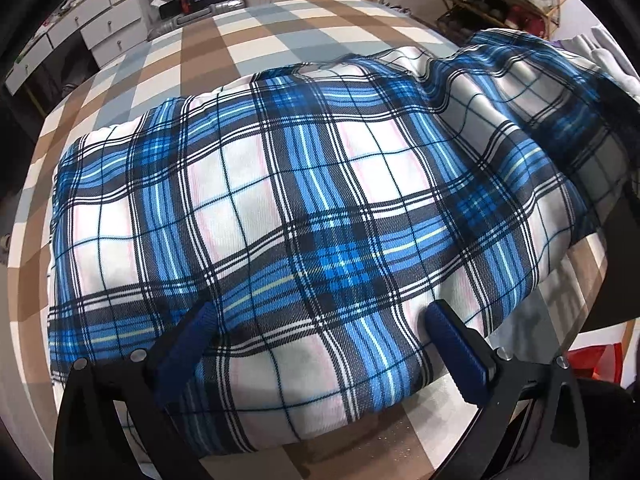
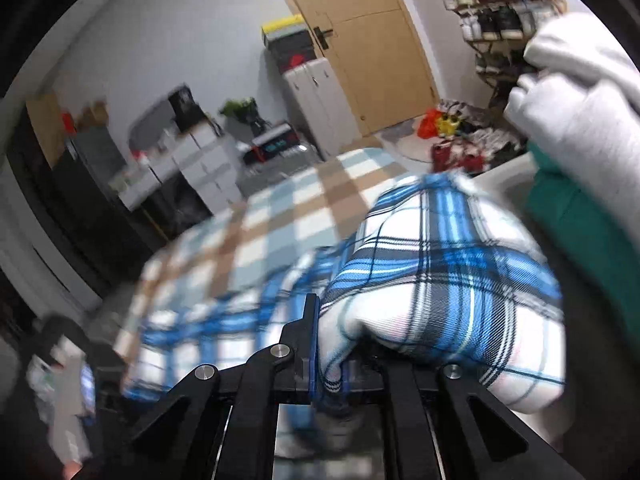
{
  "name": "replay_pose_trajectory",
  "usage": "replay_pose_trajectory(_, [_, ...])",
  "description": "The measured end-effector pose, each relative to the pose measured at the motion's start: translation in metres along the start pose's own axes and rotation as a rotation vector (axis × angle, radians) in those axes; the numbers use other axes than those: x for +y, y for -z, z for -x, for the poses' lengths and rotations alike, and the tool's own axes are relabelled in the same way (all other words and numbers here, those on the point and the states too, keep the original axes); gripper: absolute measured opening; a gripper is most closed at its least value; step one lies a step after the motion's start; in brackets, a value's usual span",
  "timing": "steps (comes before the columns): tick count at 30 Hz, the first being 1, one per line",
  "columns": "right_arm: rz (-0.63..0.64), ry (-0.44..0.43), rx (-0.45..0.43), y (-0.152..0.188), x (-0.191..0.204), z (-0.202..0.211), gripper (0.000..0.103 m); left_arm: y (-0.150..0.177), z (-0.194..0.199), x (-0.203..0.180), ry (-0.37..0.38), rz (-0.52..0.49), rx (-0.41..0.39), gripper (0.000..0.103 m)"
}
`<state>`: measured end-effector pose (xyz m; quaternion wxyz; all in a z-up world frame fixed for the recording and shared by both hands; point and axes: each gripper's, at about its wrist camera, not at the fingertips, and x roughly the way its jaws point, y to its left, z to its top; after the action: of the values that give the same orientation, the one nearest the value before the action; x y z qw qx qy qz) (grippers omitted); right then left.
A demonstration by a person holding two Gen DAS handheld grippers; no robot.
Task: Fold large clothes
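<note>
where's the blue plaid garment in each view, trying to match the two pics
Left wrist view: the blue plaid garment fills the middle, spread over the checked cover, with the open left gripper above its near edge.
Right wrist view: it bunches at lower centre-right, its edge pinched in the shut right gripper.
Shared landmark: the brown, white and grey checked cover beneath it.

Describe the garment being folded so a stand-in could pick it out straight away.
Find the table under the brown, grey and cream checked tablecloth. Spread over most of it lies the blue, white and black plaid garment, one bunched edge clamped in the right gripper, with the open left gripper poised above it. Its fine blue tartan lines set it apart from the cloth's broad blocks and from the plain white clothing nearby.
</note>
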<state>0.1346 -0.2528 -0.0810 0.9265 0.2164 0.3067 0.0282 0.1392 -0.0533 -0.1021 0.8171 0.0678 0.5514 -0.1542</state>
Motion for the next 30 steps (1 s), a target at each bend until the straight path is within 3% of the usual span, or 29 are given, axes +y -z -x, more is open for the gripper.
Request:
replay_pose_trajectory(4, [-0.050,0.071,-0.020,-0.004,-0.016,-0.001,0.026,-0.002,0.001,0.003,0.000,-0.026,0.005,0.102])
replay_pose_trajectory(6, [-0.125,0.117,0.001,-0.004,-0.038,-0.006,0.038,-0.006,0.002,-0.001,0.009,-0.041,0.004,0.102])
replay_pose_trajectory(7, [-0.169,0.125,0.016,-0.004,-0.049,-0.009,0.039,-0.010,0.001,0.000,0.010,-0.045,0.004,0.102])
replay_pose_trajectory(9, [-0.265,0.128,0.037,-0.001,-0.070,-0.013,0.039,-0.013,0.001,0.005,0.010,-0.033,0.000,0.102])
replay_pose_trajectory(13, [-0.263,0.161,0.044,-0.003,-0.085,-0.020,0.037,-0.017,-0.005,0.007,0.002,-0.012,0.010,0.102])
replay_pose_trajectory(15, [-0.259,0.165,0.028,-0.007,-0.086,-0.018,0.016,-0.019,-0.008,0.005,-0.008,-0.011,0.008,0.102])
replay_pose_trajectory(16, [-0.249,0.156,0.017,-0.008,-0.085,-0.017,0.016,-0.020,-0.009,0.003,-0.005,-0.007,0.009,0.102])
replay_pose_trajectory(21, [-0.049,0.166,-0.068,-0.019,-0.046,0.001,0.007,-0.020,-0.010,-0.009,0.003,-0.020,0.016,0.101])
replay_pose_trajectory(25, [0.205,0.213,-0.116,-0.036,-0.007,0.014,0.006,-0.026,-0.013,-0.027,0.031,-0.038,0.019,0.101])
replay_pose_trajectory(28, [0.334,0.234,-0.137,-0.056,0.012,0.027,0.005,-0.036,-0.019,-0.050,0.080,-0.083,-0.016,0.101])
replay_pose_trajectory(30, [0.427,0.247,-0.151,-0.067,0.027,0.034,0.005,-0.046,-0.022,-0.067,0.151,-0.112,-0.033,0.099])
